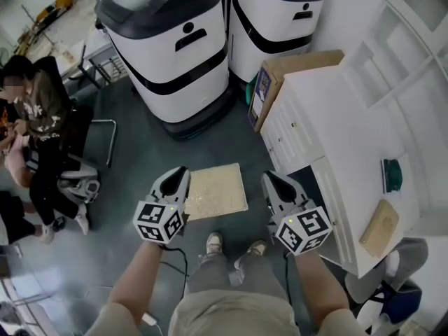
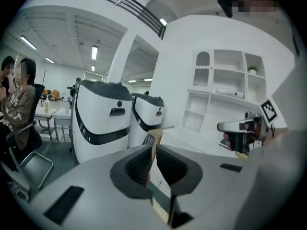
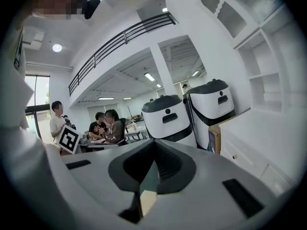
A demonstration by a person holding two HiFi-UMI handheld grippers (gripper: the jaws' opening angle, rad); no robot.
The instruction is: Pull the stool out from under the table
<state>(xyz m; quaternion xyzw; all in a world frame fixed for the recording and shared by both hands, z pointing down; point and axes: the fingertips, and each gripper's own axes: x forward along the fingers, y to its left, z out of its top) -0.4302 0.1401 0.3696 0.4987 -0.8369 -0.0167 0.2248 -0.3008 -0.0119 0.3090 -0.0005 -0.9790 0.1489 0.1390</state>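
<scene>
The stool point(image 1: 215, 191), with a square pale wooden seat, stands on the grey floor just ahead of my shoes, left of the white table point(image 1: 329, 110) and out from under it. My left gripper point(image 1: 178, 176) hangs above the seat's left edge, jaws together and empty. My right gripper point(image 1: 271, 180) hangs above the gap between stool and table, also shut and empty. In the left gripper view the left gripper's point(image 2: 154, 164) pads leave only a slit. In the right gripper view the right gripper's point(image 3: 152, 164) pads meet. Both point roughly level across the room.
Two big white-and-black machines point(image 1: 171, 47) stand beyond the stool. A cardboard box point(image 1: 280, 82) leans at the table's far end. A green item point(image 1: 391, 175) and a wooden board point(image 1: 379, 227) lie on the table. People sit on chairs at the left point(image 1: 42, 117).
</scene>
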